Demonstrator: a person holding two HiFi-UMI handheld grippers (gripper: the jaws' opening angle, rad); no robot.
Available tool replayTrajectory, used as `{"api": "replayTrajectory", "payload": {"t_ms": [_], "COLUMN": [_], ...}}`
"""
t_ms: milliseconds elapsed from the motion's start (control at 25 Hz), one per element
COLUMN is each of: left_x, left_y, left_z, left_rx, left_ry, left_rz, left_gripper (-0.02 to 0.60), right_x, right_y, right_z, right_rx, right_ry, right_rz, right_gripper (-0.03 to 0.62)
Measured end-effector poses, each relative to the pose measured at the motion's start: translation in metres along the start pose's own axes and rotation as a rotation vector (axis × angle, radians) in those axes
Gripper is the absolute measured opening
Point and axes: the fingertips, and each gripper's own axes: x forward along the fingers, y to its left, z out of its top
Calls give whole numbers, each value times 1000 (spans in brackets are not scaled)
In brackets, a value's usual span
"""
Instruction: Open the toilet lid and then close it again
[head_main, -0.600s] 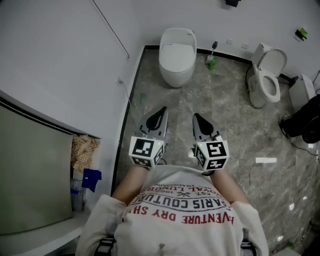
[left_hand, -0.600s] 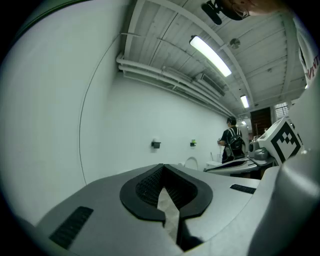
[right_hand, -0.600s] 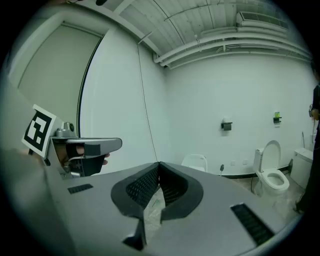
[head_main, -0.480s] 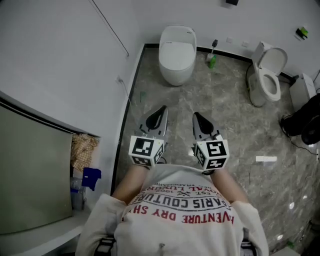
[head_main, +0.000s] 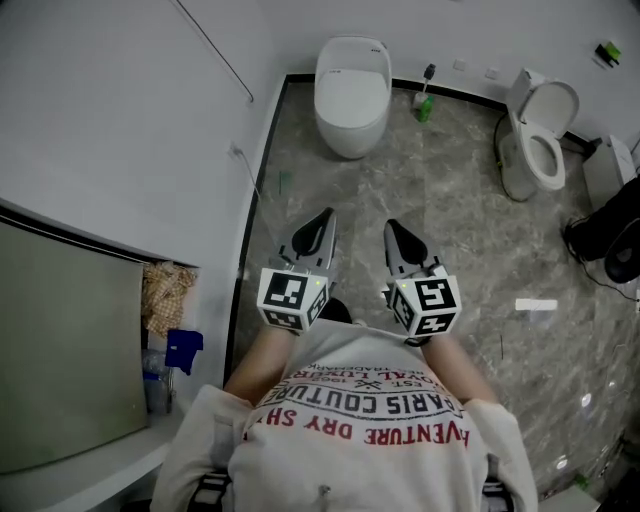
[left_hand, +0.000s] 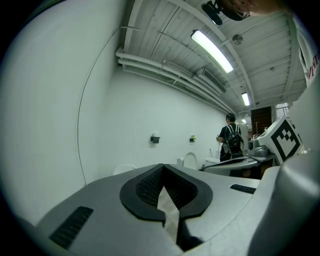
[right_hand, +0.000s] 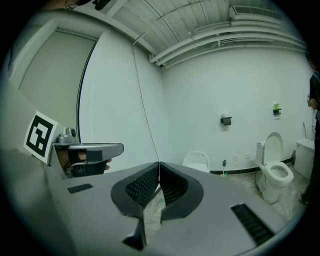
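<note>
A white toilet (head_main: 352, 90) with its lid down stands against the far wall, well ahead of me. It also shows small and distant in the left gripper view as the toilet (left_hand: 124, 169), and in the right gripper view as the toilet (right_hand: 196, 161). My left gripper (head_main: 318, 225) and right gripper (head_main: 395, 232) are held side by side at waist height, aimed toward it and far short of it. The left gripper (left_hand: 162, 165) has its jaws together with nothing between them. The right gripper (right_hand: 159, 164) is likewise shut and empty.
A second toilet (head_main: 540, 140) with its lid up stands at the far right. A brush and green bottle (head_main: 425, 103) sit by the wall between the two. Black equipment (head_main: 610, 240) is at the right edge, a ledge with a cloth (head_main: 168, 300) at the left. A person (left_hand: 231, 142) stands far off.
The head view has shifted a little, so both toilets sit slightly higher in the picture. Both grippers stay shut and side by side.
</note>
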Motion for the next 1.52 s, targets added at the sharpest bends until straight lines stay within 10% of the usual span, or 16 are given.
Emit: {"api": "replayTrajectory", "payload": {"t_ms": [520, 1200, 1520], "left_x": [78, 406, 497], "left_y": [84, 360, 422], "left_z": [-35, -48, -102], "left_rx": [-24, -46, -59], "left_ry": [52, 208, 295], "left_rz": [29, -147, -179], "left_gripper": [8, 8, 8], "right_x": [99, 491, 601], "right_y": [-37, -163, -201], "right_z": [-13, 37, 0], "right_rx": [-13, 82, 106], "right_ry": [35, 171, 267], "right_rz": [0, -57, -25], "right_gripper": [14, 14, 14]}}
